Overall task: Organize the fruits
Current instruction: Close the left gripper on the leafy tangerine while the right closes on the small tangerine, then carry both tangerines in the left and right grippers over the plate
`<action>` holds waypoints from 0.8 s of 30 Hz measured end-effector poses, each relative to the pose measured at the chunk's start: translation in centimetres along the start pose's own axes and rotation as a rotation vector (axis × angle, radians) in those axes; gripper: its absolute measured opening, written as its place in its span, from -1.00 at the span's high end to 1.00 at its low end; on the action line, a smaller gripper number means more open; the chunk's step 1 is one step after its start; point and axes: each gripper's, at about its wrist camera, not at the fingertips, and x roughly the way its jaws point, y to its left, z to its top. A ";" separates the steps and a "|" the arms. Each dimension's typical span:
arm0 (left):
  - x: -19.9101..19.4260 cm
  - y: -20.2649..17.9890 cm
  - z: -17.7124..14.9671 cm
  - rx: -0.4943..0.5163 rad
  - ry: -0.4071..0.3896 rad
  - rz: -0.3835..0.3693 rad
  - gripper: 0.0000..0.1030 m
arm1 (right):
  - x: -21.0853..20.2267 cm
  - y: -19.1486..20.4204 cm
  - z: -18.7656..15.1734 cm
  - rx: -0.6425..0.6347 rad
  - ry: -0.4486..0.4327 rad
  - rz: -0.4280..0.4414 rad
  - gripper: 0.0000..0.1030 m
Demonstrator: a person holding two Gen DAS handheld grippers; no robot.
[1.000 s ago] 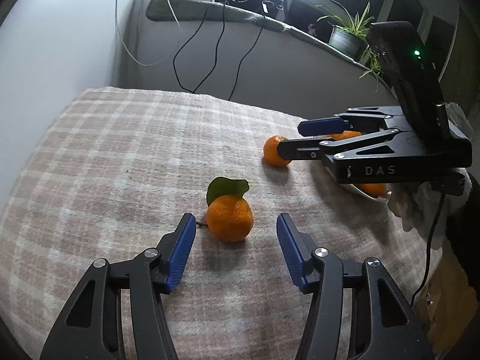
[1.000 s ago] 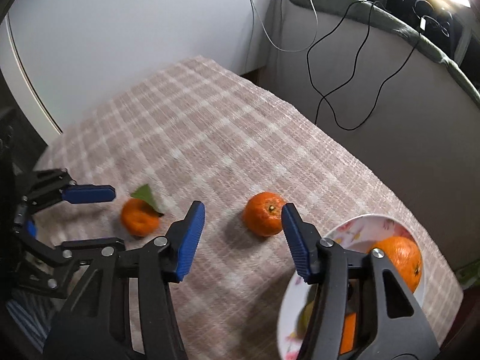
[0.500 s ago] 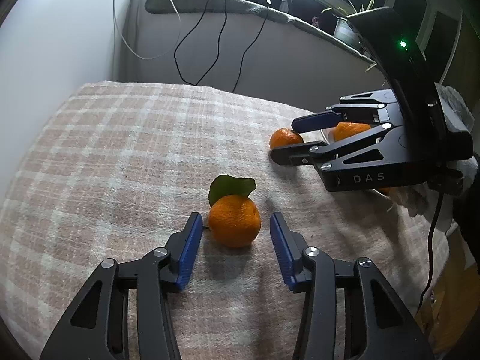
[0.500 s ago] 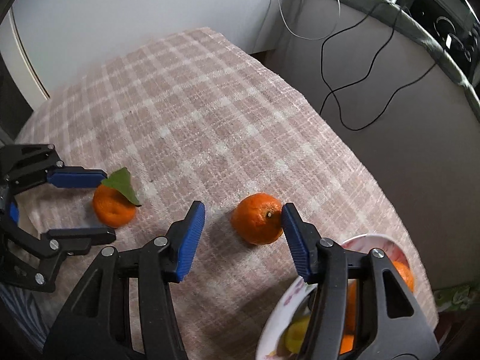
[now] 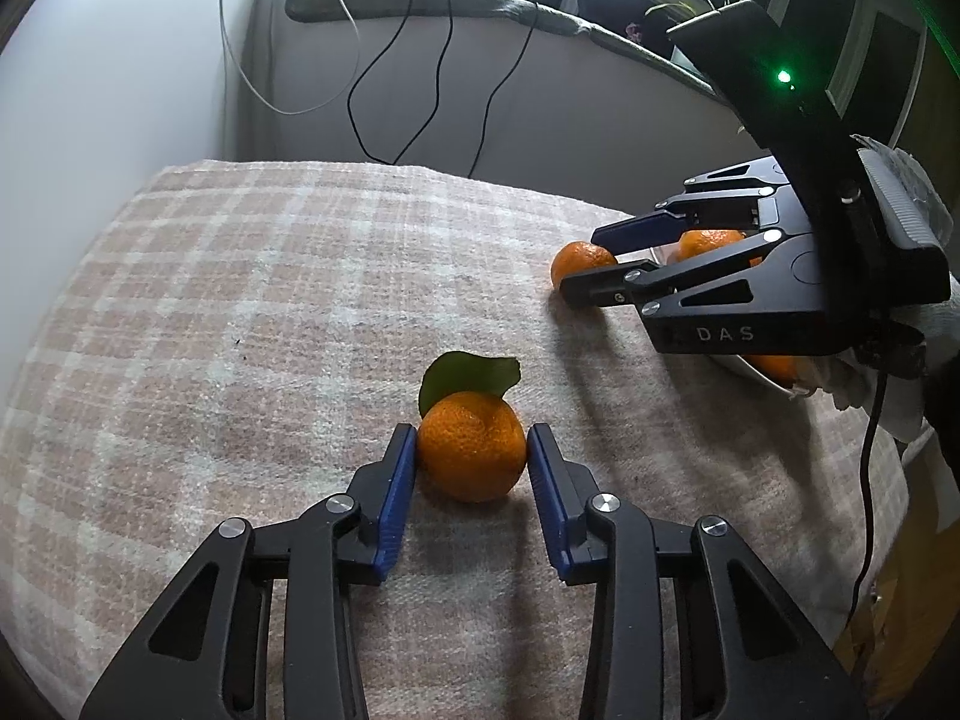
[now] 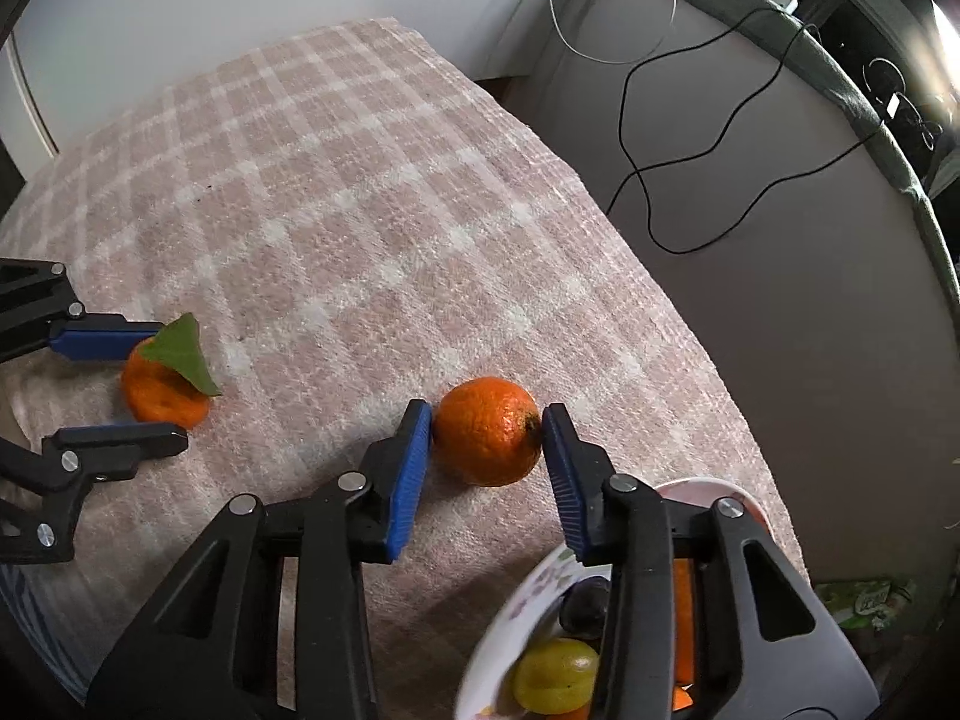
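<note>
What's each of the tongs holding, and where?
Left tongs pinch the leafy orange by its sides; right tongs pinch the plain orange likewise.

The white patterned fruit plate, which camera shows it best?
The right wrist view: the white patterned plate shows its rim, with a yellow-green fruit inside. In the left wrist view the right tool hides nearly all of it.

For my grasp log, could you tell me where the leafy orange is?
The leafy orange sits on the checked cloth between the left gripper pads, left of the plain orange.
</note>
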 end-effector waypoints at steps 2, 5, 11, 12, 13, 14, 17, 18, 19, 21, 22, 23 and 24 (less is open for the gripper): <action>0.0 0.1 0.0 -0.003 -0.002 -0.003 0.31 | 0.0 -0.1 0.0 0.007 -0.004 0.001 0.23; -0.1 0.1 0.0 -0.002 -0.006 -0.003 0.32 | -0.2 -0.1 -0.1 0.019 -0.013 0.005 0.24; -0.5 0.1 -0.2 -0.009 -0.016 0.000 0.32 | -1.2 0.0 -0.4 0.055 -0.049 0.039 0.25; -0.6 0.1 -0.2 -0.010 -0.019 0.001 0.32 | -1.5 0.0 -0.5 0.060 -0.058 0.042 0.25; -0.8 0.1 -0.3 -0.010 -0.021 0.002 0.32 | -1.8 0.0 -0.6 0.066 -0.068 0.047 0.25; -0.9 0.1 -0.3 -0.010 -0.023 0.002 0.32 | -2.2 0.0 -0.7 0.076 -0.081 0.056 0.25; -1.5 0.0 -0.4 -0.012 -0.033 0.006 0.32 | -3.3 -0.1 -1.1 0.107 -0.118 0.077 0.25; -1.8 -0.1 -0.4 -0.013 -0.037 0.006 0.33 | -3.6 -0.2 -1.3 0.117 -0.129 0.080 0.25; -1.9 -0.1 -0.4 -0.014 -0.040 0.006 0.33 | -4.2 -0.2 -1.6 0.134 -0.148 0.089 0.25; -2.3 -0.3 -0.4 -0.014 -0.048 0.006 0.33 | -5.3 -0.5 -2.3 0.159 -0.178 0.112 0.25; -2.5 -0.4 -0.4 -0.012 -0.053 0.006 0.33 | -5.9 -0.7 -2.8 0.177 -0.194 0.117 0.25; -2.8 -0.5 -0.4 -0.011 -0.057 0.006 0.33 | -6.3 -0.9 -3.1 0.189 -0.206 0.121 0.25; -2.9 -0.5 -0.2 -0.009 -0.062 0.006 0.33 | -6.8 -1.2 -3.5 0.205 -0.222 0.128 0.25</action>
